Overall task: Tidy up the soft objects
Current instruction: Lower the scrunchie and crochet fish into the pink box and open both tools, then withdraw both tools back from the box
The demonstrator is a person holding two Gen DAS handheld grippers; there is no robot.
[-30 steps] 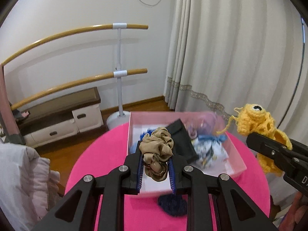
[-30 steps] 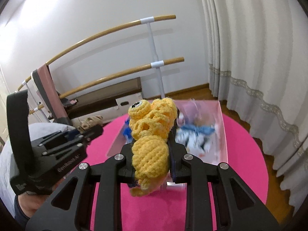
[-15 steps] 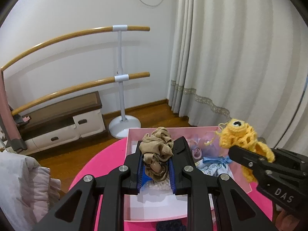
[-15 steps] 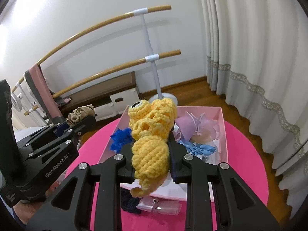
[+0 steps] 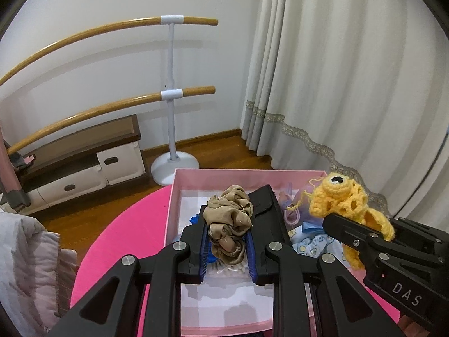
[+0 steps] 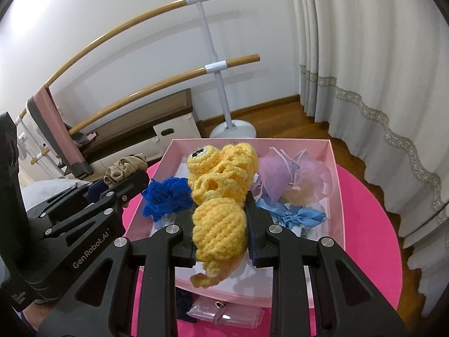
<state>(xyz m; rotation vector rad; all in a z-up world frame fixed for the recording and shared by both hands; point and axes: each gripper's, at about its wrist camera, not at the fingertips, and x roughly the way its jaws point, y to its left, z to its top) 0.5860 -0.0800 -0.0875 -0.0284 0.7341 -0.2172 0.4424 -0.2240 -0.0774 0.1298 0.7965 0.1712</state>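
My left gripper [image 5: 228, 248] is shut on a tan satin scrunchie [image 5: 228, 221] and holds it over the left part of a pink box [image 5: 244, 174] on the round pink table [image 5: 126, 224]. My right gripper [image 6: 220, 231] is shut on a yellow crochet toy [image 6: 220, 196] with a black eye and holds it over the same box [image 6: 338, 191]. The toy [image 5: 343, 199] shows at the right in the left wrist view. The scrunchie [image 6: 126, 167] shows at the left in the right wrist view. In the box lie a blue knit piece [image 6: 165, 196], lilac organza bows [image 6: 291, 174] and a light blue bow [image 6: 301, 216].
A black pouch [image 5: 266, 207] lies in the box. A clear packet [image 6: 224, 311] and a dark blue knit item [image 6: 183, 306] lie on the table in front of the box. A ballet barre stand [image 5: 174, 165], a low cabinet [image 5: 75, 174] and curtains [image 5: 336, 84] stand behind.
Both grippers have moved forward over the pink box, still holding their items. The box now lies closer and lower in both views.
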